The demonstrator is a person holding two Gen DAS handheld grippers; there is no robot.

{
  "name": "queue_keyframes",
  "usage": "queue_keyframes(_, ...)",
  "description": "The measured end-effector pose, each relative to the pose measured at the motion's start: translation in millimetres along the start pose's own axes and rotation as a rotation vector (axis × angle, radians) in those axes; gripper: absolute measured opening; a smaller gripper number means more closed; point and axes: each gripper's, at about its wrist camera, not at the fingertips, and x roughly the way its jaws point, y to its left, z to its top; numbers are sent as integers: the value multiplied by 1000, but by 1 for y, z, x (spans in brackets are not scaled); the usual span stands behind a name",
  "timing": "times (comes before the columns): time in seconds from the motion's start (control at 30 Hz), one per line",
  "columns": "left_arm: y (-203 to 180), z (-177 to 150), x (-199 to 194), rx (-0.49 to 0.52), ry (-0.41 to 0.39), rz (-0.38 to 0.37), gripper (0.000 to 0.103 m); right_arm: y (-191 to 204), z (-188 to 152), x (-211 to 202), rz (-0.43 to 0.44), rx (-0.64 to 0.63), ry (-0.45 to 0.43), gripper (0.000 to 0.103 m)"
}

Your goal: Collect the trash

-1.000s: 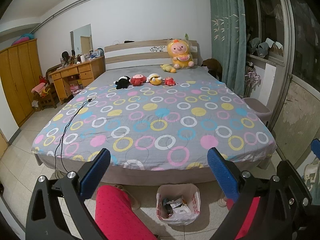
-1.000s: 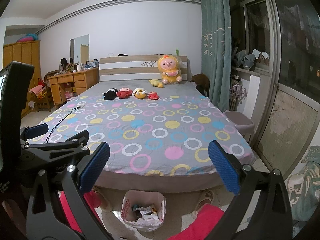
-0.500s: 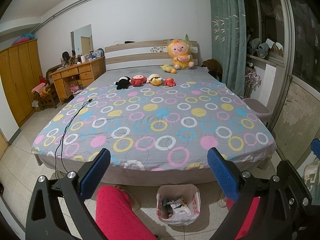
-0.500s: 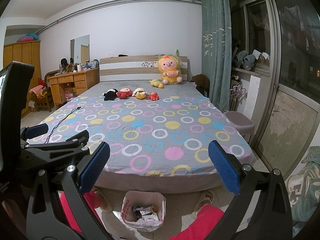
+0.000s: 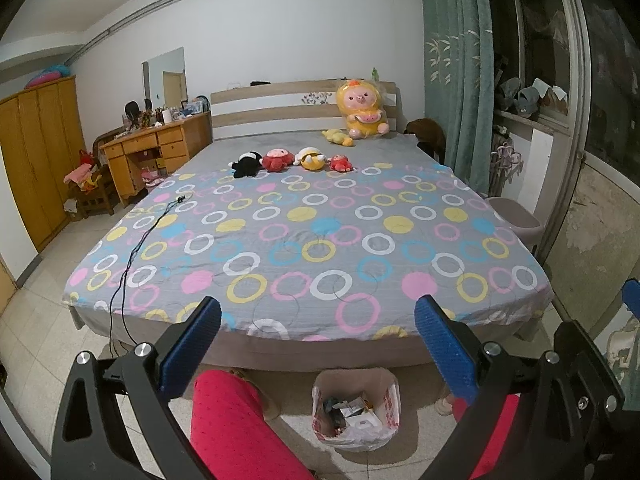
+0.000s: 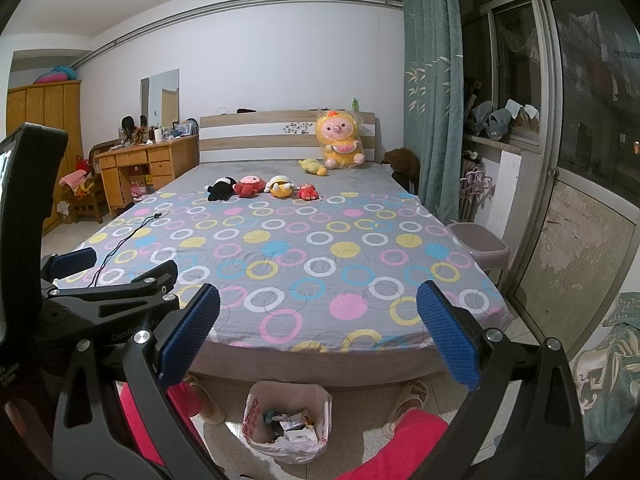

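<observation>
Through the left wrist camera I see my left gripper (image 5: 316,344) with its jaws spread wide and holding nothing, hanging over the foot of the bed (image 5: 304,236); the trash bag (image 5: 356,412), a bin liner holding boxes and scraps, stands open on the floor tiles just below, between my red-trousered legs. The right wrist camera shows my right gripper (image 6: 318,334) equally wide and empty, the same bag (image 6: 288,420) beneath it. I judge this fits either approaching the bag or having just dropped rubbish in; I spot no loose litter.
</observation>
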Motion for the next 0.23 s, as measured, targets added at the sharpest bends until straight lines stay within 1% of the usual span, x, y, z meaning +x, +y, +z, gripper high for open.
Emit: queue_keyframes(0.23, -1, 4, 1, -8, 1, 3, 95, 0, -1, 0, 3, 1, 2, 96)
